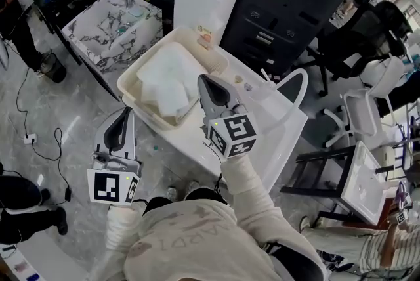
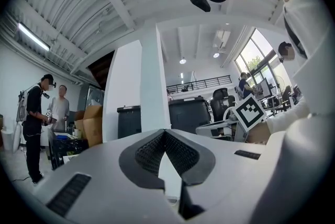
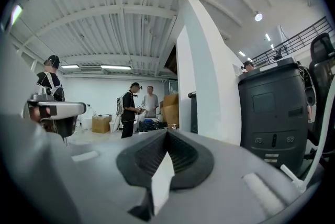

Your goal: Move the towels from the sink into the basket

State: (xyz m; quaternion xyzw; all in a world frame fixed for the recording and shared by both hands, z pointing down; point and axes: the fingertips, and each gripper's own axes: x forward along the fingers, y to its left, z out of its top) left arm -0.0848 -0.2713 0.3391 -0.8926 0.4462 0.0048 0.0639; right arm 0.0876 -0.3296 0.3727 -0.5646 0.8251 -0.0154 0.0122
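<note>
Both grippers come to the job clenched on nothing. The right gripper [image 1: 205,81] hangs level above the near rim of the cream tub [image 1: 131,94], jaws pressed together. The left gripper [image 1: 126,114], closed the same way, sits off the bench's [image 1: 193,145] left edge, over the floor.

The white towels [image 1: 167,79] lie heaped and crumpled in the tub, which stands at the bench's far left corner and which we take for the sink. A white basket [image 1: 282,109] with a hoop handle stands at the bench's right end, just beside the tub.

We judge the towels soft, light and limp. They look likely to sag, trail and snag on the rim, not slip or break. We would open the jaws wide and pinch a raised fold near the top of the heap, biting deep enough to gather several layers. Then we would lift high enough for the hanging ends to pass over the rim on the way to the basket.
</note>
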